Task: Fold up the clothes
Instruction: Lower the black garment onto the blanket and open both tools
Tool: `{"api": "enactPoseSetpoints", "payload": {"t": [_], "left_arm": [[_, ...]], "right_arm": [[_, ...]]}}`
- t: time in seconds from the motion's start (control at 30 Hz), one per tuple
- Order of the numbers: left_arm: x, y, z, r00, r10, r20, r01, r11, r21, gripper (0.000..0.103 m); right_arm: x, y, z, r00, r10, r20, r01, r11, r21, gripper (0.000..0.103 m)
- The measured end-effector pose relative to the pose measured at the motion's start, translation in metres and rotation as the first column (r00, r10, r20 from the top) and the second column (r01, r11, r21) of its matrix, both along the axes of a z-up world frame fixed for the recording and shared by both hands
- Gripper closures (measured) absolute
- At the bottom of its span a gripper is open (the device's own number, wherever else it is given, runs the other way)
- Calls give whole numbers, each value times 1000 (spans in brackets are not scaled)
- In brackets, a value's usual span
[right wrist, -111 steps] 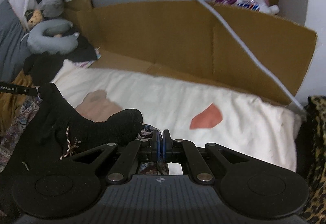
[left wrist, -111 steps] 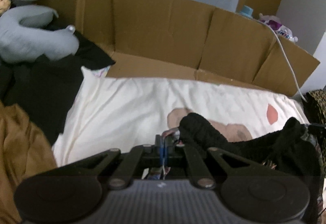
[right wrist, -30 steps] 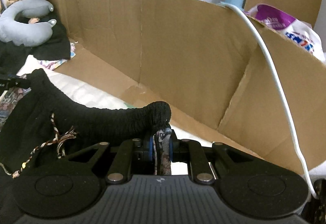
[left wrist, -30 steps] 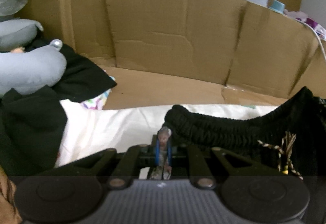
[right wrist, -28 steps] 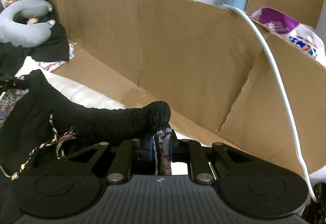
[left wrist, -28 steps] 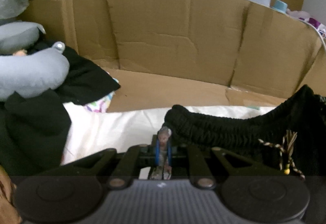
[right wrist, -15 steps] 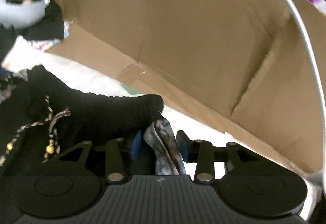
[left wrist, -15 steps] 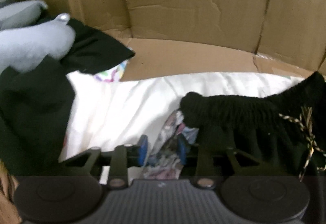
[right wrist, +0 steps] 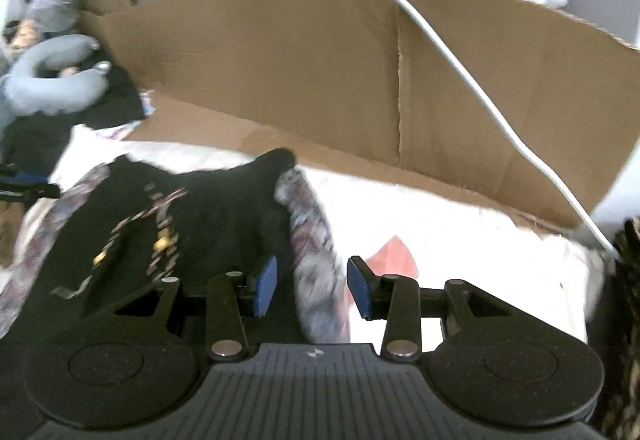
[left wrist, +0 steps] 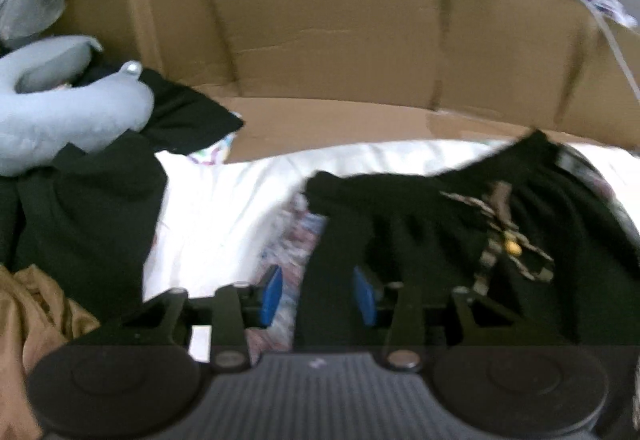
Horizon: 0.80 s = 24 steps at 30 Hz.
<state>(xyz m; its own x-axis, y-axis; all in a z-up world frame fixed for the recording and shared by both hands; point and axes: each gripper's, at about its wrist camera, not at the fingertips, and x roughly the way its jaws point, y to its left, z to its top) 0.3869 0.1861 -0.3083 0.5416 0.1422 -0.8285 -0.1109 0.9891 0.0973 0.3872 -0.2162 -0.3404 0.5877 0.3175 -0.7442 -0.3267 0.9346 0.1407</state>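
Now the left tool (left wrist: pixel 318 300) is gaping wide, gripping nothing; the black elastic-waisted patterned garment (left wrist: pixel 420 224) is lying crosswise on the white bedsheet (left wrist: pixel 224 208). Rightward, the right tool (right wrist: pixel 312 286) is gaping too, showing a white cable (right wrist: pixel 460 72).

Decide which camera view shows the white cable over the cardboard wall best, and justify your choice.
The right wrist view. There the white cable runs in a long line from the top of the cardboard wall down toward the bedding. The left wrist view catches only a short, blurred stretch at its right edge.
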Motion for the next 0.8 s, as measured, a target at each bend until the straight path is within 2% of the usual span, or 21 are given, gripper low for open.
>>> {"api": "enactPoseSetpoints", "payload": {"t": [0.3, 0.37, 0.57, 0.73, 0.8], "left_arm": [[-73, -55, 73, 997, -51, 63, 57, 994, -95, 60], [-93, -66, 84, 995, -46, 89, 57, 991, -118, 59], [-140, -88, 90, 993, -77, 93, 91, 983, -158, 59], [-169, -97, 93, 992, -75, 98, 90, 983, -163, 59], [-180, -102, 86, 991, -100, 89, 116, 972, -202, 59]], "right_arm": [[-94, -28, 50, 999, 7, 41, -8, 1000, 21, 56], [-115, -37, 62, 999, -3, 53, 2, 1000, 18, 51], [-166, -70, 66, 997, -61, 49, 61, 998, 8, 50], [-189, -89, 62, 983, -178, 51, 178, 984, 12, 50], [-196, -95, 60, 980, -193, 39, 193, 981, 18, 50]]}}
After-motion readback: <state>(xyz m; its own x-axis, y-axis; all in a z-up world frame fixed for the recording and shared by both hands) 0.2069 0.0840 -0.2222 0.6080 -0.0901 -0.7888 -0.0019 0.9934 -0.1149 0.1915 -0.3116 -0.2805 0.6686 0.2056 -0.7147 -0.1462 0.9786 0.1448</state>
